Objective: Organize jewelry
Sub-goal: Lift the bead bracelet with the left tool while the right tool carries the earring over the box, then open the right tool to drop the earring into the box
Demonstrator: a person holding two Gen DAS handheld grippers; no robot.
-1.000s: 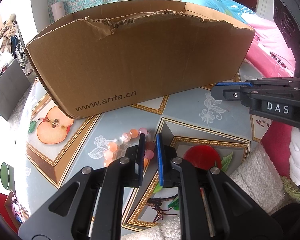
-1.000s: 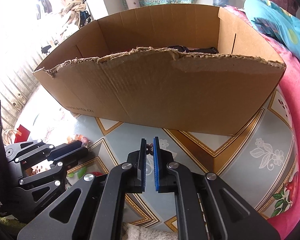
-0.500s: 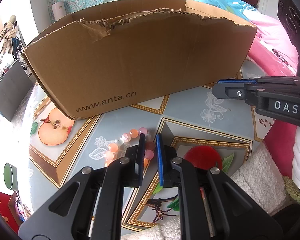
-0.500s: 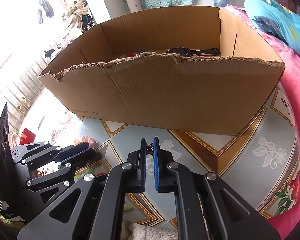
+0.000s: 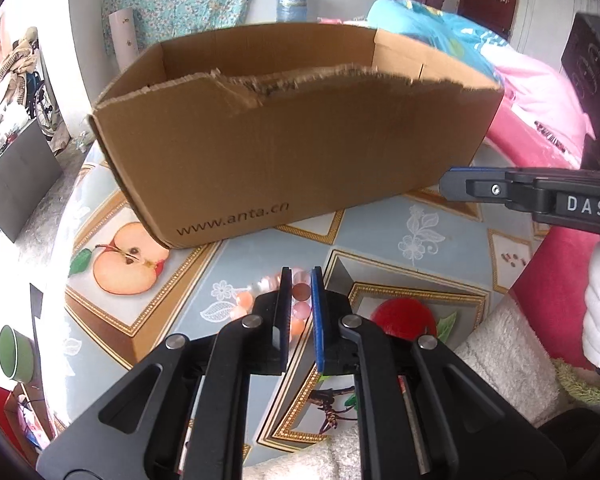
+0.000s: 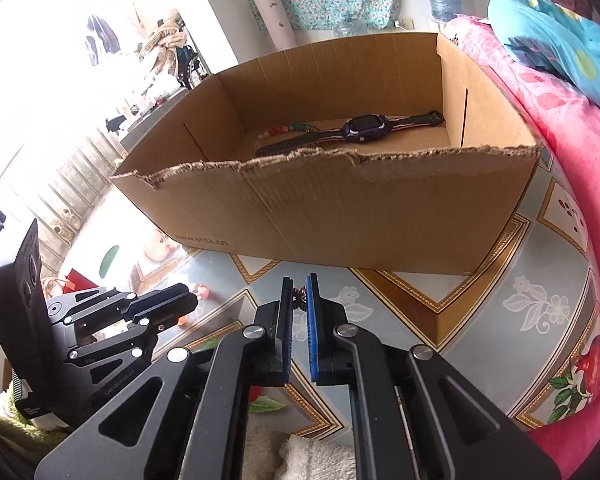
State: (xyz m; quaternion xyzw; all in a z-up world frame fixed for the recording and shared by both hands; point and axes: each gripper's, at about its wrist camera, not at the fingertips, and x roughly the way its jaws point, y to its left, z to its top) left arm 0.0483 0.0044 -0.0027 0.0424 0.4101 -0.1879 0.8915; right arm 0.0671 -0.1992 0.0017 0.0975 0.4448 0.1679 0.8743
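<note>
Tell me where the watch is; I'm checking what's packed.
Right wrist view: the watch lies inside the cardboard box, along its far wall, right of some beads.

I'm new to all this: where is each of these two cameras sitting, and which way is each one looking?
Left wrist: sits on the left gripper, looking down along its fingers at a bead bracelet they pinch; the right gripper enters at right.
Right wrist: sits on the right gripper, looking over the cardboard box rim at a watch inside; the left gripper shows at lower left.
Both share the box and the fruit-print tabletop.
</note>
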